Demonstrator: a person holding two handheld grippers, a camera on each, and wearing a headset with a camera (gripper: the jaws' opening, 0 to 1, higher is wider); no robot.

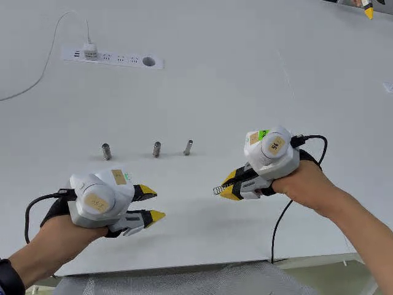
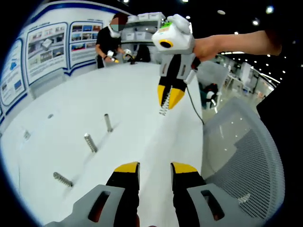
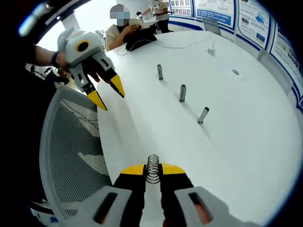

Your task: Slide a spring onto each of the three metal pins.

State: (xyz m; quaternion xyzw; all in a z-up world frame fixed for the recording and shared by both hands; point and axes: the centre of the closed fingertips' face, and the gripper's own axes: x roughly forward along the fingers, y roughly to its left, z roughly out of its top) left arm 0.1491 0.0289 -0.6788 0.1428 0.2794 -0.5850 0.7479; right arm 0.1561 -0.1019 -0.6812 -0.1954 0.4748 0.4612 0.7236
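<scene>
Right gripper [image 3: 153, 170] | pinching spring [image 3: 152, 161] between tips | bare pin [image 3: 203, 115] ahead

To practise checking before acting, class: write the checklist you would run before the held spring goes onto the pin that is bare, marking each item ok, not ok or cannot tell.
1. Spring clamped in the right gripper: ok.
2. Bare pin upright and free of a spring: ok.
3. The left pin and middle pin each carry a spring: ok.
4. Left gripper open, empty, off to the side: ok.
5. Spring above the bare pin and in line with it: not ok, it is apart and points sideways.
6. Spring's bore undamaged: cannot tell.
</scene>
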